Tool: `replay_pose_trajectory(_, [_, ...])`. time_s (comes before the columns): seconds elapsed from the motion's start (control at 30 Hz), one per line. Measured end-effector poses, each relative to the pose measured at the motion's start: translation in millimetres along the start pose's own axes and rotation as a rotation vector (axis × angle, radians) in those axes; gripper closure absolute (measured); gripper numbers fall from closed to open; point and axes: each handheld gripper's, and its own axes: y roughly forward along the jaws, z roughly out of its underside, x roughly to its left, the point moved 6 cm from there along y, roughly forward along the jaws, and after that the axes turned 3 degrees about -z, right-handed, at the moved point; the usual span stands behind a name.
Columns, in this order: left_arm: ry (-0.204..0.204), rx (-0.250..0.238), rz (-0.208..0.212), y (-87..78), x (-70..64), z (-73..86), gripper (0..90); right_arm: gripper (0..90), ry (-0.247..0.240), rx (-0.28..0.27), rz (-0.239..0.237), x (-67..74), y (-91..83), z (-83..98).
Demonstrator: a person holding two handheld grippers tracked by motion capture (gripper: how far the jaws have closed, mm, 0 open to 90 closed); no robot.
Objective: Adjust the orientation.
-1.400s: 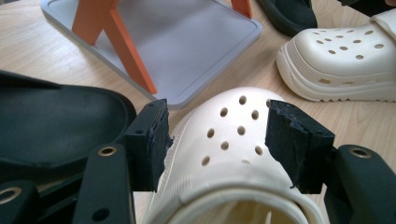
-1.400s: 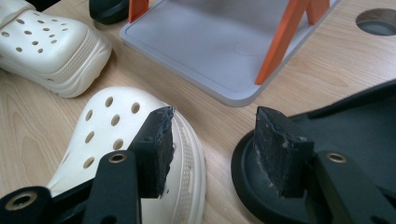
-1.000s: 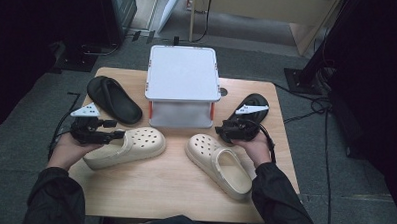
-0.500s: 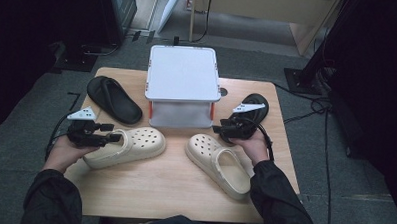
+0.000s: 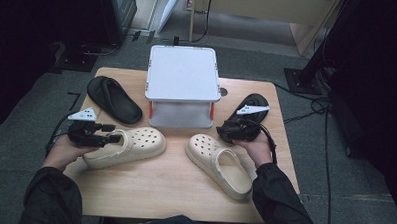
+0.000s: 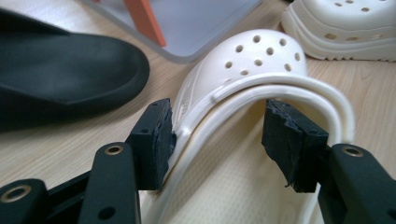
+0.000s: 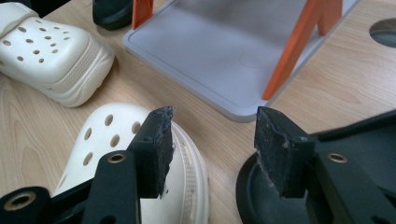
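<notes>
Matt cream foam clog point(image 6: 252, 65), matt black rubbery slide point(image 6: 60, 70), pale smooth wood-grain table point(image 5: 174, 186), smooth grey plastic shelf point(image 5: 183, 74).

**Both grippers at the cream clogs**

My left gripper point(image 5: 108, 137), its jaws just closing, sits at the heel of the left cream clog point(image 5: 127, 147). My right gripper point(image 5: 226, 133) hovers between the right cream clog point(image 5: 219, 163) and a black slipper point(image 5: 252, 101). A white stand point(image 5: 181, 84) occupies the tabletop point(image 5: 173, 191) behind.
</notes>
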Motion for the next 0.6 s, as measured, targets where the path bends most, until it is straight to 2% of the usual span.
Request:
replay_pose_trajectory(0.1, [-0.009,0.019,-0.008,4.0,3.2,0.9,43.8,47.0,0.003,0.005,0.005,-1.5,-1.0,1.6])
replay_pose_trajectory(0.37, [0.026,0.063,0.024,26.2,0.3,-4.2,48.2,47.0,0.003,0.013,0.014,-0.6,-2.3,6.0])
replay_pose_trajectory(0.6, [0.036,0.058,0.005,25.7,1.3,-4.6,54.1,47.0,0.005,0.015,0.015,-0.7,-2.1,7.2])
